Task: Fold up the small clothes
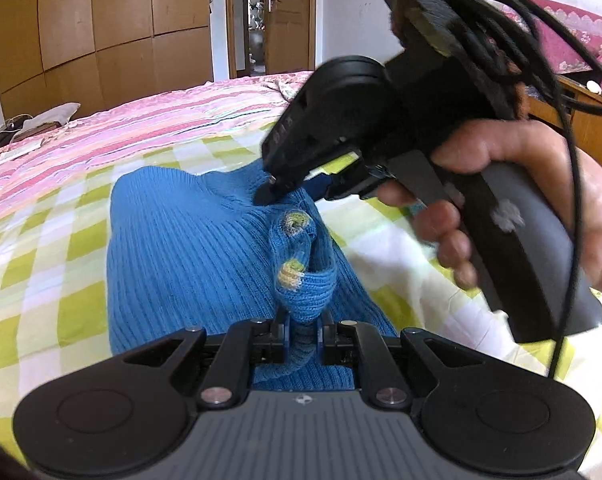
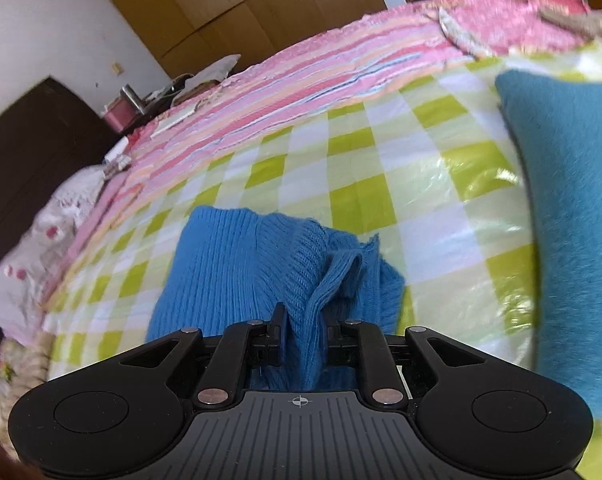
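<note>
Blue ribbed knit garment [image 1: 189, 248] lying on the green-and-white checked sheet [image 1: 41, 280], spread from centre toward 9 o'clock in the left wrist view. Left gripper [image 1: 303, 330] at 6 o'clock, fingers pressed nearly together, pinching a rolled fold of the knit with small yellow-and-white patches [image 1: 291, 274] on it. Right gripper [image 1: 273, 192] reaching in from 2 o'clock, tips down on the knit's far edge near the collar, gripped by a hand [image 1: 541, 200] with black cables [image 1: 541, 40] looping over the handle. In the right wrist view, right gripper [image 2: 303, 330] at 6 o'clock, fingers slightly apart with a ridge of the blue knit [image 2: 237, 264] bunched between them; cannot tell whether the pads actually press on it. Teal fuzzy cloth [image 2: 573, 220] at 3 o'clock on the same checked sheet [image 2: 341, 152], apart from the knit. Pink striped bedspread [image 2: 301, 72] beyond at 12 o'clock, wooden wardrobe [image 1: 101, 20] behind.
</note>
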The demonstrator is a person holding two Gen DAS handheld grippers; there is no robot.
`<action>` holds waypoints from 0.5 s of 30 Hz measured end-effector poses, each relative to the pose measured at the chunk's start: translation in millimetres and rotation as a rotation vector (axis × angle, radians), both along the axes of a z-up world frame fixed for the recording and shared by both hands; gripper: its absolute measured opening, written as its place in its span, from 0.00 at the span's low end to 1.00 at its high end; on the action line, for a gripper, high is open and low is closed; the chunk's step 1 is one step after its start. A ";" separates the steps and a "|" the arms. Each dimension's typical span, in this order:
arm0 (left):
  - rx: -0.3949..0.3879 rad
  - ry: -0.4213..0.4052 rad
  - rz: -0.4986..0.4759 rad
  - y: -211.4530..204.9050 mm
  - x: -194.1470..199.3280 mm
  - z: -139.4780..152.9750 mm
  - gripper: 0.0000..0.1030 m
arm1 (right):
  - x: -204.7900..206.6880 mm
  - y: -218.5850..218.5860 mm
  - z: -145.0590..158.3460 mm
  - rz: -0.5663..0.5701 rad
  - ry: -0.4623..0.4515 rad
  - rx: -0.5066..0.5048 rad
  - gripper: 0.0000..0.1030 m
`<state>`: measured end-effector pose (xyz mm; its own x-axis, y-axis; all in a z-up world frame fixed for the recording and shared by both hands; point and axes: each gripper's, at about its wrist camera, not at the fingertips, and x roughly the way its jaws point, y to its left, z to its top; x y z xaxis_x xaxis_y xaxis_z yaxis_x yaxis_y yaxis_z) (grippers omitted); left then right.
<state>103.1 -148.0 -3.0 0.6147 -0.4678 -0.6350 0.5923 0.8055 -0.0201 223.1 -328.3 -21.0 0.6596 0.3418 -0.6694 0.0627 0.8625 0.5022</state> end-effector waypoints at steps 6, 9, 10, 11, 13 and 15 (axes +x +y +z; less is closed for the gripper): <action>0.003 0.001 -0.005 -3.6 -1.8 0.6 0.17 | 18.4 3.8 -4.5 -0.030 0.003 0.023 0.35; -0.009 -0.010 -0.008 -2.9 -3.2 4.1 0.17 | 21.6 10.2 -1.2 -0.022 -0.003 -0.048 0.15; -0.016 -0.023 -0.013 -2.7 -5.4 6.6 0.17 | 21.1 10.4 1.2 -0.019 -0.011 -0.057 0.14; -0.022 -0.034 -0.018 -2.8 -7.3 8.4 0.17 | 18.8 9.2 4.0 -0.016 -0.028 -0.060 0.13; -0.033 -0.049 -0.038 -5.1 -11.9 11.0 0.17 | 13.3 4.5 9.1 -0.022 -0.067 -0.055 0.13; -0.030 -0.048 -0.064 -10.6 -14.9 9.0 0.17 | 11.4 -4.6 8.7 -0.050 -0.078 -0.036 0.12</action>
